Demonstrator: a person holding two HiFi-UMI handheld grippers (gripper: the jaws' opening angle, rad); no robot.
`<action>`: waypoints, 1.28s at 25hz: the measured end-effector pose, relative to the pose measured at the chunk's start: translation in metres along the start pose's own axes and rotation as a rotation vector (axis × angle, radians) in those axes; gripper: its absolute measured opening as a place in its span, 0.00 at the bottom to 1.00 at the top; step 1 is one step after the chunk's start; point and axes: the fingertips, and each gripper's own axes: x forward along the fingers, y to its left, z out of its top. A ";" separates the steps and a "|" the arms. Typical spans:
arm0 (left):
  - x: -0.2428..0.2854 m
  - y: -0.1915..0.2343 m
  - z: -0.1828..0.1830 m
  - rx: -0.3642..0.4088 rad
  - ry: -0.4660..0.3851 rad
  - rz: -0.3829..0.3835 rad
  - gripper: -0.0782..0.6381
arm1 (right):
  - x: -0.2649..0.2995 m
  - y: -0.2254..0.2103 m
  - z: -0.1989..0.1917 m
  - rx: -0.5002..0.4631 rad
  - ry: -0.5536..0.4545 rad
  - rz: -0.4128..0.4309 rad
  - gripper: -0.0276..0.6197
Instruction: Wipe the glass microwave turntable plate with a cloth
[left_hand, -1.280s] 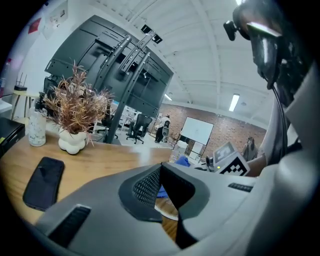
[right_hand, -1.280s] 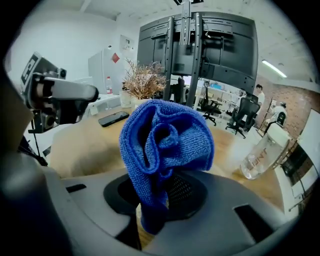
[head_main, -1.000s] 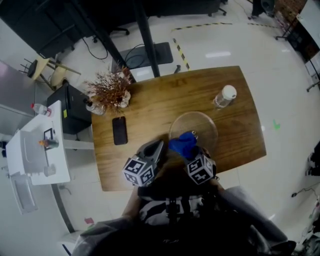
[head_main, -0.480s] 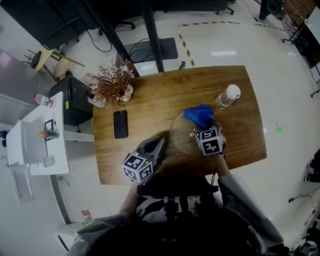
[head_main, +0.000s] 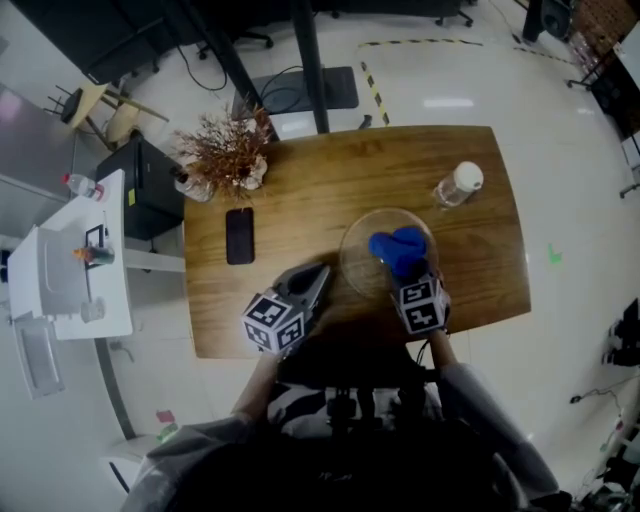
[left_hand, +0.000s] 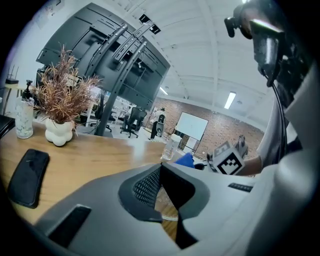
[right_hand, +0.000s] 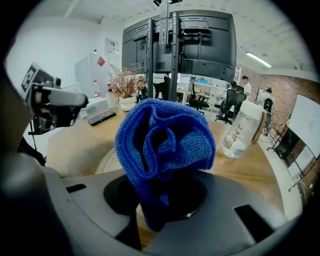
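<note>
Cloth (head_main: 397, 249) on glass: I count one blue cloth, bunched into loose folds and pinched at its lower end between the two jaws of my right gripper (head_main: 405, 272), which are closed tight on it. It lies over the one glass turntable plate (head_main: 358, 262), covering the plate's middle and its right part as the head view shows it.

The plate lies flat on the wooden table (head_main: 300, 180), close to the edge nearest the person.

My left gripper (head_main: 322, 270) sits just beside the plate's left rim. Its own view shows the two jaws drawn together at the tips with nothing held between them, and a short arc of the rim shows through the slit lower down. I cannot tell whether the tips touch the glass.

Two marker cubes, one on each gripper, sit on the near side of the plate.

One black phone (head_main: 240, 235) lies flat well to the left of the plate. One dried plant (head_main: 222, 165) in a white vase stands beyond the phone, farther again from the plate.

Two bottles stand upright. A clear bottle (head_main: 456, 187) with a white cap is near the plate's far right rim. A smaller bottle (left_hand: 23, 117) is just beside the vase, well apart from the plate.
</note>
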 end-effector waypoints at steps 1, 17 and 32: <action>0.000 0.000 0.000 0.000 -0.001 -0.001 0.10 | -0.007 0.008 -0.009 0.000 0.004 0.016 0.19; 0.006 -0.012 -0.005 0.019 0.022 -0.059 0.10 | -0.061 0.054 -0.059 -0.009 0.038 0.133 0.19; -0.005 -0.009 -0.007 0.020 0.022 -0.043 0.10 | 0.002 -0.099 -0.008 0.095 0.022 -0.189 0.19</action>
